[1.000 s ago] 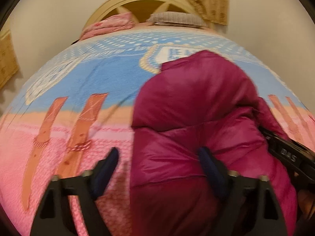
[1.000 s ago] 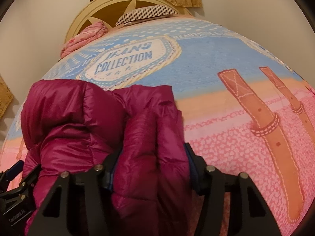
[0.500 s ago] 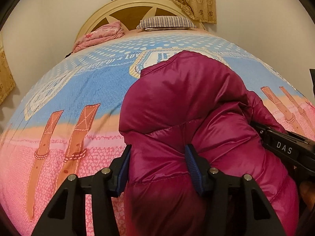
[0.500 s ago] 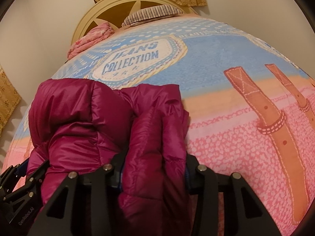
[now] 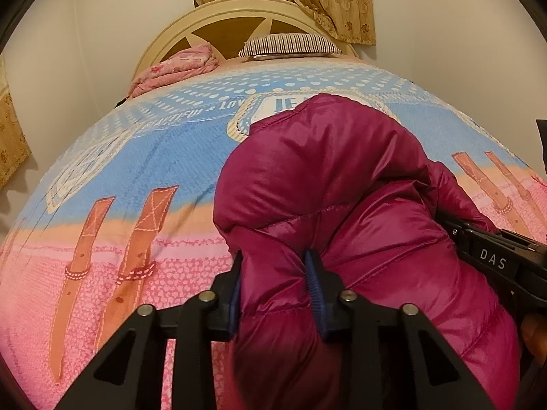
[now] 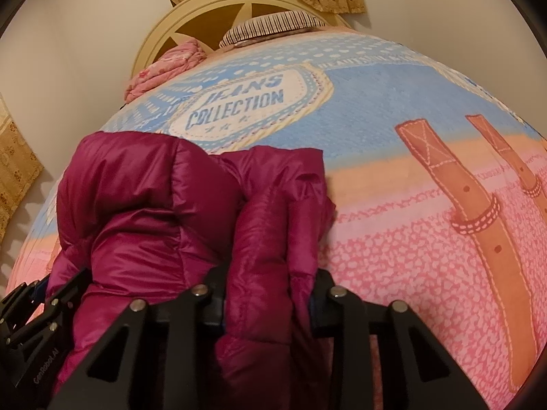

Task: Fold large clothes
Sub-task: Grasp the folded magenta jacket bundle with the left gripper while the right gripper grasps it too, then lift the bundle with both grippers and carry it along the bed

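Warm, fairly dim indoor light fills both views, giving everything a yellowish cast. The shiny magenta down jacket (image 5: 342, 184) catches soft highlights along its ridges, with no harsh glare. The curtain (image 6: 17, 164) throws scalloped shadows on the wall (image 6: 68, 51). Strong fisheye distortion bulges the printed bedspread (image 5: 136, 157) into a dome, and the corners go black. The near gripper frames look dark and slightly soft; fine grain shows throughout.

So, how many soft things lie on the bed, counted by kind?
Jacket: 1
Striped pillow: 1
Pink folded quilt: 1
Total: 3
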Available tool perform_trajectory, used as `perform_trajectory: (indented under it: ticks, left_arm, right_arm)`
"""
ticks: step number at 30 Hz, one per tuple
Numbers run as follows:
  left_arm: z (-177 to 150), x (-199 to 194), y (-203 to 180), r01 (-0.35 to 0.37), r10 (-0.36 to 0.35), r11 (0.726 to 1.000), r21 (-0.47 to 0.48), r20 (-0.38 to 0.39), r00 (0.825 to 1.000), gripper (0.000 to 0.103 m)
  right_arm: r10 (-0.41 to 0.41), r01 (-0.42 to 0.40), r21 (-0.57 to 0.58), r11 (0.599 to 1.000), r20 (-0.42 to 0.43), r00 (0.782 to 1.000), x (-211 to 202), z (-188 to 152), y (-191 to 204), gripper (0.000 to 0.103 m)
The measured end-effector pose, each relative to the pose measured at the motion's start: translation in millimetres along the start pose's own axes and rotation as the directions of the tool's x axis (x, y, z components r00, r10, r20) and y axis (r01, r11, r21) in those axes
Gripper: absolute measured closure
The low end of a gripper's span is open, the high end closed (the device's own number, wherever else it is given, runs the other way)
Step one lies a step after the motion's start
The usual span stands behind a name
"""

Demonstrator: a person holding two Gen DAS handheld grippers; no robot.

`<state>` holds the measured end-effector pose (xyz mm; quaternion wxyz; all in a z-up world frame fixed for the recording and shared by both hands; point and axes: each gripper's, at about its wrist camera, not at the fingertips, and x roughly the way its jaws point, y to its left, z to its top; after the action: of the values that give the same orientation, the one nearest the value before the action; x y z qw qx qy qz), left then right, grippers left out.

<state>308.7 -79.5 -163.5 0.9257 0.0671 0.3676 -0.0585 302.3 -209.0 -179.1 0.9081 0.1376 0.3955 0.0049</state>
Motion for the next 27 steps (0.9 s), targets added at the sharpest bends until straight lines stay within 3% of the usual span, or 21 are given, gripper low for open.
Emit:
perform_trajectory:
  ticks: [4, 7, 14, 27]
  left_arm:
    - [2.1, -6.5, 3.2, -0.007, 0.007, 1.0, -0.008, 0.011, 1.0, 0.083]
    - [4.7, -16.8, 5.8, -0.008, 0.009, 1.0, -0.013, 0.034, 0.999, 0.087]
    - [5.6, -46.1, 9.6, -0.016, 0.017, 1.0, -0.007, 0.091, 0.996, 0.089]
    - [-2.5, -84.5, 28.8, -0.016, 0.024, 0.998, -0.059, 0.134, 0.991, 0.091]
  right_arm:
    - [0.03, -0.03, 0.003, 1.0, 0.011, 0.999, -4.0, 0.1, -0.6, 0.078]
    - [0.071, -0.071, -0.002, 0.997, 0.04, 0.997, -12.6, -0.1, 0.0, 0.082]
    - [0.102, -0.101, -0.01, 0.995, 0.095, 0.99, -32.9, 1.8, 7.2, 0.083]
    - [0.162, -0.158, -0.046, 0.986, 0.12, 0.979, -59.2, 2.4, 34.1, 0.085]
